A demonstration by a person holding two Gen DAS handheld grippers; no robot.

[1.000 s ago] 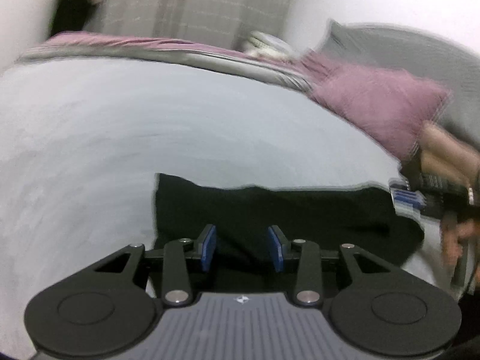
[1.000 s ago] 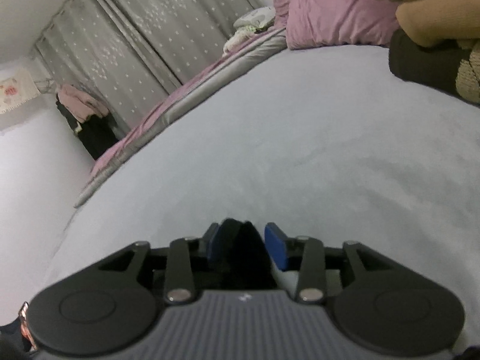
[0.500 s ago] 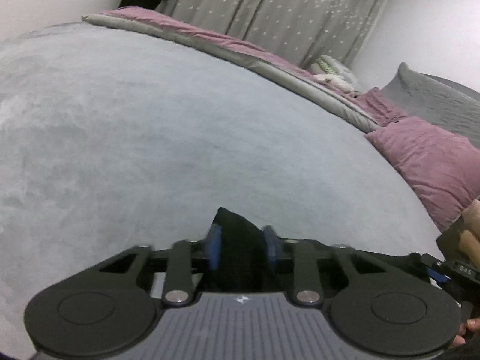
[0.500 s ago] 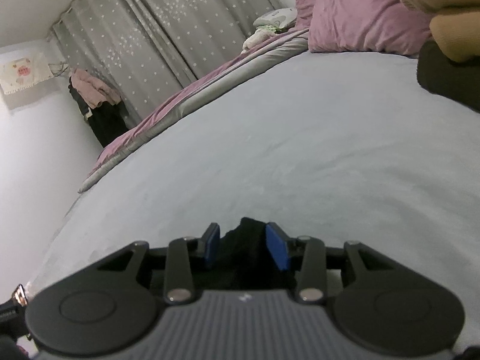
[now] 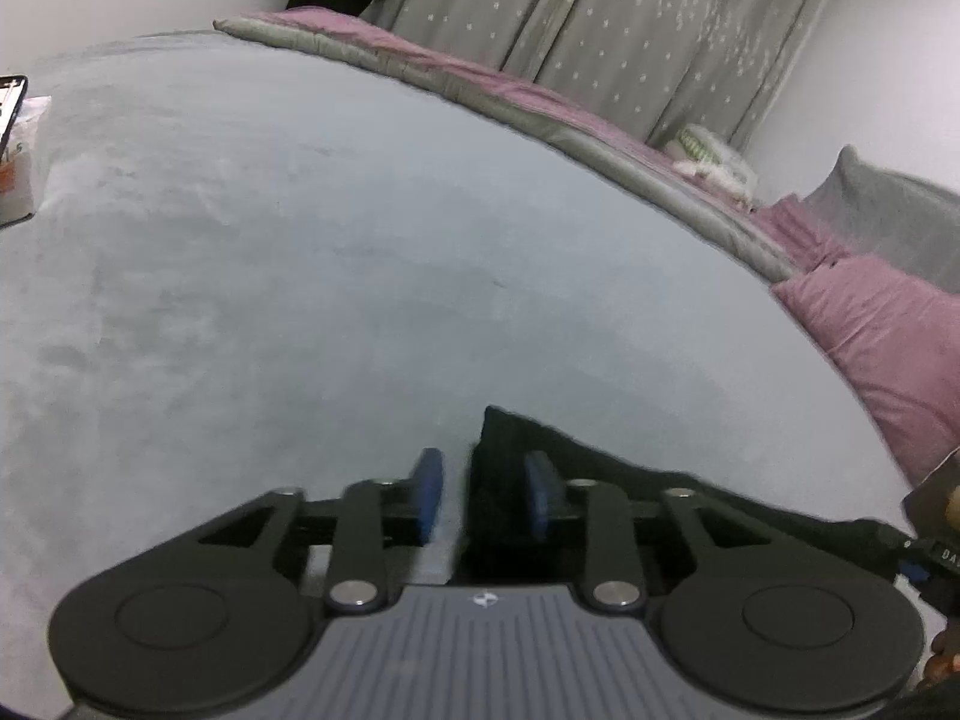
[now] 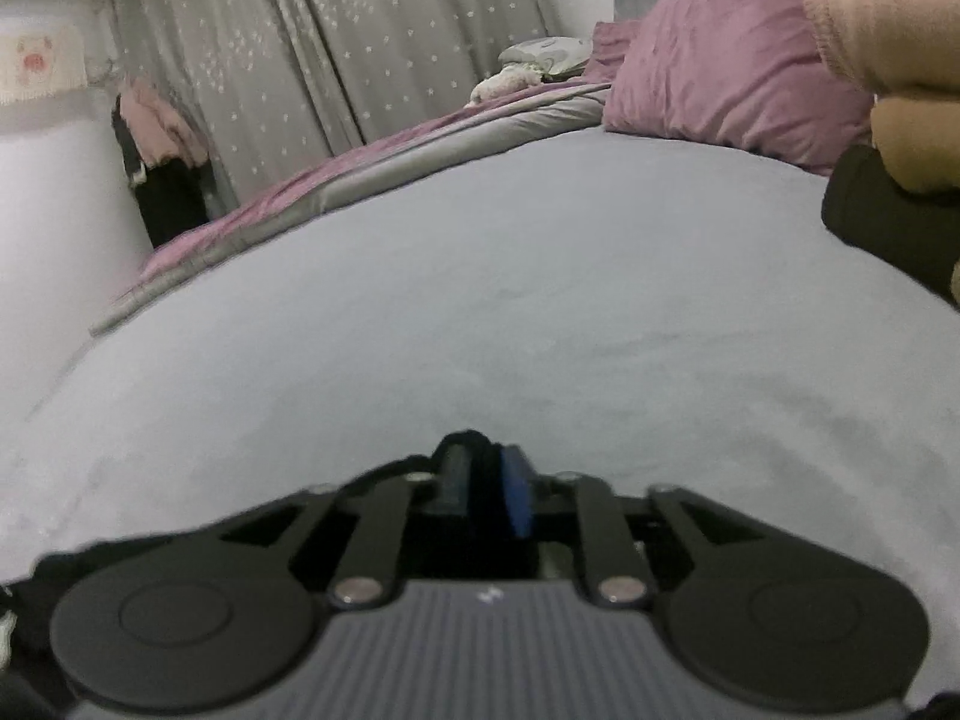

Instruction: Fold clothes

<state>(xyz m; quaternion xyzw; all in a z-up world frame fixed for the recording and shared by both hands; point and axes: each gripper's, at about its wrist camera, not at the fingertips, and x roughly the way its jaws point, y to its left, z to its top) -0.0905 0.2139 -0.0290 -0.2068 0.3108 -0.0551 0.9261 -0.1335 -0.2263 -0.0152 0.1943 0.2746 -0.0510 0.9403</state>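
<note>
A black garment (image 5: 606, 471) lies on the grey bedspread (image 5: 360, 276) and runs off to the right in the left wrist view. One of its corners stands between the fingers of my left gripper (image 5: 485, 495). The jaws are opening: the cloth leans on the right pad (image 5: 539, 501), and bedspread shows between it and the left pad. In the right wrist view my right gripper (image 6: 483, 489) is shut on a bunched black fold of the garment (image 6: 468, 441), held low over the bedspread (image 6: 480, 276).
A pink pillow (image 5: 888, 348) and a grey one lie at the right. A phone on a white box (image 5: 15, 162) sits at the far left. Folded beige and black clothes (image 6: 888, 222) are stacked at the right beside the pink pillow (image 6: 720, 60). Curtains hang behind the bed.
The left jaws went from open to clamped on the garment's corner, then parted again, leaving the cloth against the right pad. Both views rolled and shifted. The right gripper kept its grip.
</note>
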